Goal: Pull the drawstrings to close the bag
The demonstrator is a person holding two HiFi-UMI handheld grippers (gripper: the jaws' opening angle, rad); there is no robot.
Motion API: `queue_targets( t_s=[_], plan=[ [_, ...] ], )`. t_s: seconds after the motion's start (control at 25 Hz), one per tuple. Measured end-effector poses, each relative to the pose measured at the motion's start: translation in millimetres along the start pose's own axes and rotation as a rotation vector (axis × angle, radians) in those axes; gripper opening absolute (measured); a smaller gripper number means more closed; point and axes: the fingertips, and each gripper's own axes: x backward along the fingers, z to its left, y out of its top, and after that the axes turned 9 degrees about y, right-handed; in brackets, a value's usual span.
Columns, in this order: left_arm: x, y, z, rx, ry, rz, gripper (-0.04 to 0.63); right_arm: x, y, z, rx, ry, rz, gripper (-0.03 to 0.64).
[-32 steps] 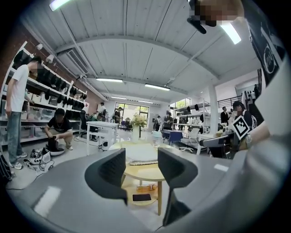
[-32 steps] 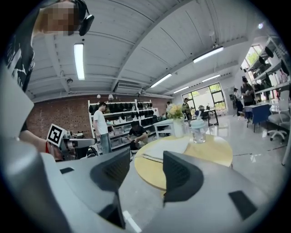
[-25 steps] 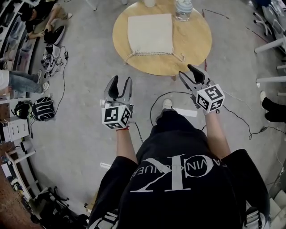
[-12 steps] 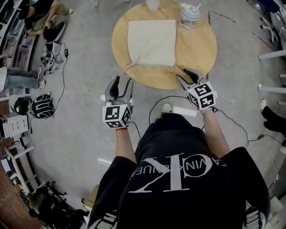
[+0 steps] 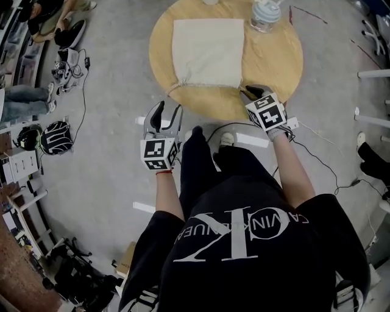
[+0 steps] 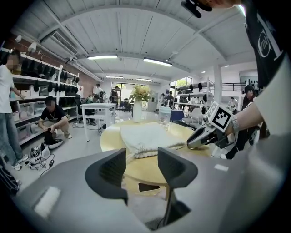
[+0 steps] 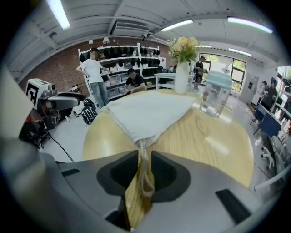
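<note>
A cream cloth bag lies flat on the round wooden table, its gathered mouth toward me. My right gripper points down at the bag's near right corner. In the right gripper view the right drawstring hangs between the jaws of that gripper; they have just been closing on it, and a narrow gap still shows beside the string. The left drawstring trails off the near left corner. My left gripper hovers off the table's near edge, open and empty, facing the bag.
A lidded clear jar stands at the table's far right, and a vase of flowers sits behind the bag. Cables run across the grey floor. People and bags occupy the left side by the shelves.
Both grippers have moved down and toward the table. The right one has reached the bag's near right corner and its jaws have narrowed. My leg has stepped forward.
</note>
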Motion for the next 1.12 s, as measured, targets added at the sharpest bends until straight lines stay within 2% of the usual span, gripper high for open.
queue_targets(
  t_s=[0.24,0.28,0.36,0.48,0.68,0.8,0.88,1.0,1.08,1.12],
  plan=[
    [-19.6,-7.6,11.8,-0.037,-0.038,0.056,0.206,-11.1,-0.4,3.1,-0.005,0.003,0.035,0.094],
    [-24.5,-8.3,14.7,-0.045,-0.042,0.066,0.206,-11.2,0.1,2.9,0.002,-0.002,0.038,0.052],
    [-35.2,-10.1,21.1,-0.076,-0.047,0.092,0.206,-8.9,0.0,2.1,0.006,-0.011,0.039,0.028],
    [-51.3,-18.1,30.3,-0.175,-0.066,0.149,0.207,-2.8,1.4,0.7,-0.04,-0.017,0.018,0.023],
    [-74.2,-36.3,28.8,-0.358,-0.163,0.27,0.206,8.1,17.8,-1.8,-0.176,-0.009,-0.083,0.021],
    [-84.3,-50.6,22.9,-0.487,-0.215,0.354,0.206,8.3,20.0,-3.7,-0.196,-0.019,-0.081,0.021],
    [-86.9,-56.4,18.0,-0.545,-0.249,0.394,0.204,8.0,20.6,-4.6,-0.205,-0.026,-0.08,0.021],
    [-86.3,-59.5,10.2,-0.539,-0.302,0.425,0.168,9.2,21.3,-6.9,-0.23,-0.032,-0.095,0.021],
    [-84.4,-62.2,6.8,-0.473,-0.331,0.447,0.102,8.9,21.9,-7.4,-0.243,-0.032,-0.103,0.021],
    [-83.9,-62.8,6.8,-0.421,-0.331,0.454,0.092,8.9,22.3,-7.3,-0.248,-0.031,-0.106,0.021]
  ],
)
